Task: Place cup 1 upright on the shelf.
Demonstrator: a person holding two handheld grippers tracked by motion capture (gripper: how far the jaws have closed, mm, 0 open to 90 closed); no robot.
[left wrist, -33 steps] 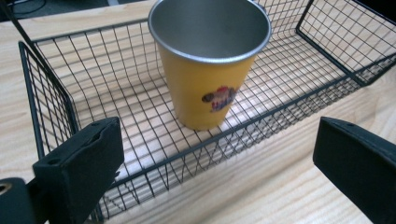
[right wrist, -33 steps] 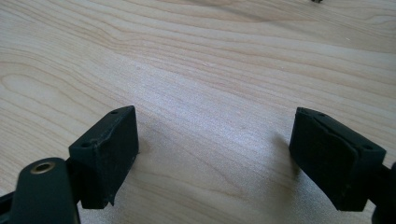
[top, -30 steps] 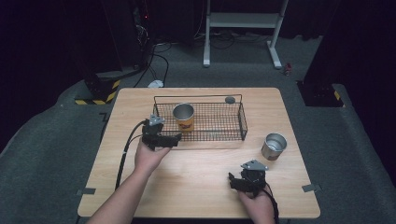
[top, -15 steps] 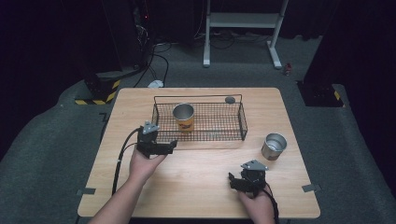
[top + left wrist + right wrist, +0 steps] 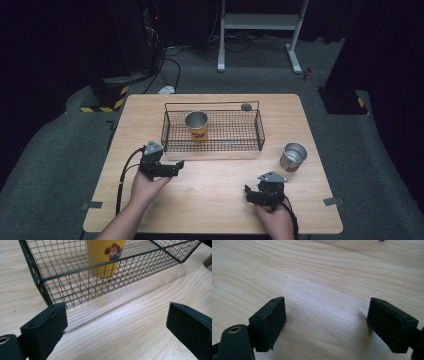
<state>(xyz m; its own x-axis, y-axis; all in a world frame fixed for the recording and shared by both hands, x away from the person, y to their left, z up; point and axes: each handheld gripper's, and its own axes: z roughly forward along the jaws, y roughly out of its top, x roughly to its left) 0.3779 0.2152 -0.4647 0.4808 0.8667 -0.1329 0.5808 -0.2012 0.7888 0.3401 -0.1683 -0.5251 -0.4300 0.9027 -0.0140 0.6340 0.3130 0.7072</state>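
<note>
While the left gripper (image 5: 176, 167) hangs spread and empty in front of the wire basket (image 5: 215, 146) — its jaws have just been closing a little — the yellow cup (image 5: 197, 125) already stands inside. Next target, likely: the steel cup (image 5: 293, 156) beside the basket — the right gripper (image 5: 248, 194), spread over the table (image 5: 215, 200), should straddle its rim squarely.

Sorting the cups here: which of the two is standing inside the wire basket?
The yellow cup with the cartoon print stands in the wire basket, toward its left end. The plain metal cup stands outside on the table, right of the basket.
</note>
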